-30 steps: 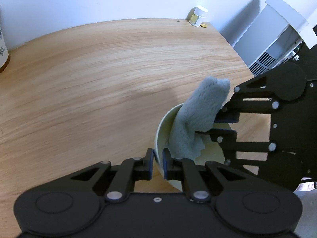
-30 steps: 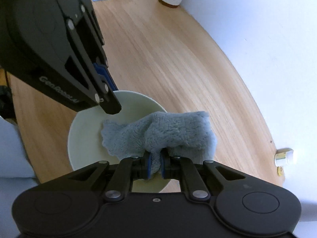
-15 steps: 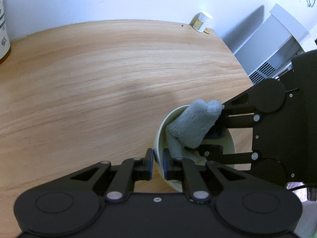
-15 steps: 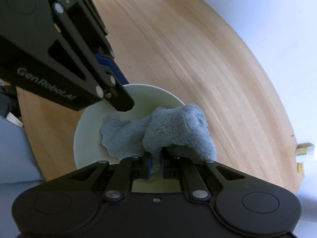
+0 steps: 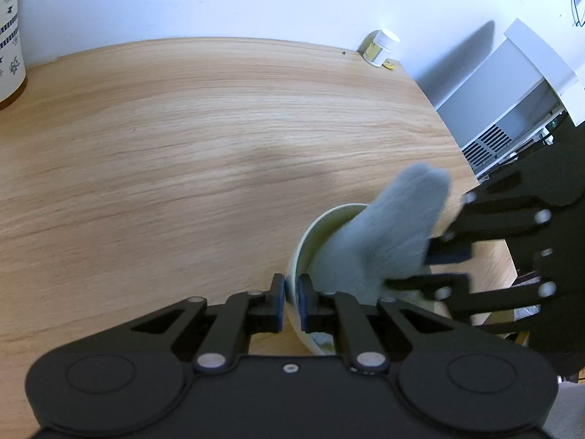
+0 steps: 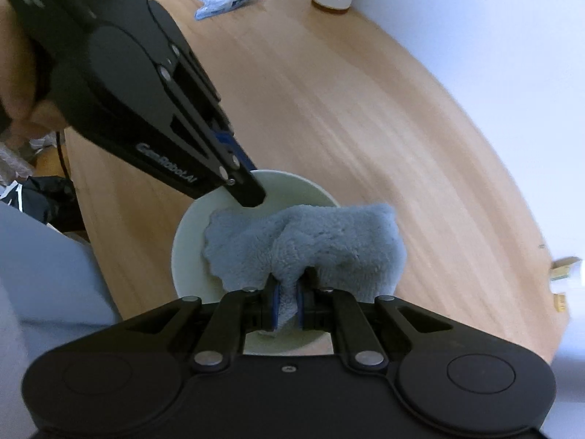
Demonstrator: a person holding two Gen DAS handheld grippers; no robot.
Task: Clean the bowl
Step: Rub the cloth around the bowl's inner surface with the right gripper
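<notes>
Wiping under way, by my reading: pale bowl [image 6: 190,256] sits on wooden counter [image 5: 182,146] near its edge. Left gripper [image 5: 290,301] jaws clamped on the bowl's rim. Right gripper [image 6: 287,305] jaws pinched on grey-blue cloth [image 6: 329,245], part inside, part draped over the far rim. Interior residue not discernible; completion unconfirmed.

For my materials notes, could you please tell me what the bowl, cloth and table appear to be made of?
Bowl: probably glazed ceramic or plastic; smooth, pale cream, thin rim.
Cloth: looks like microfibre or terry; fluffy grey-blue pile.
Table: wood or wood-look laminate; light streaky grain, matte.
</notes>
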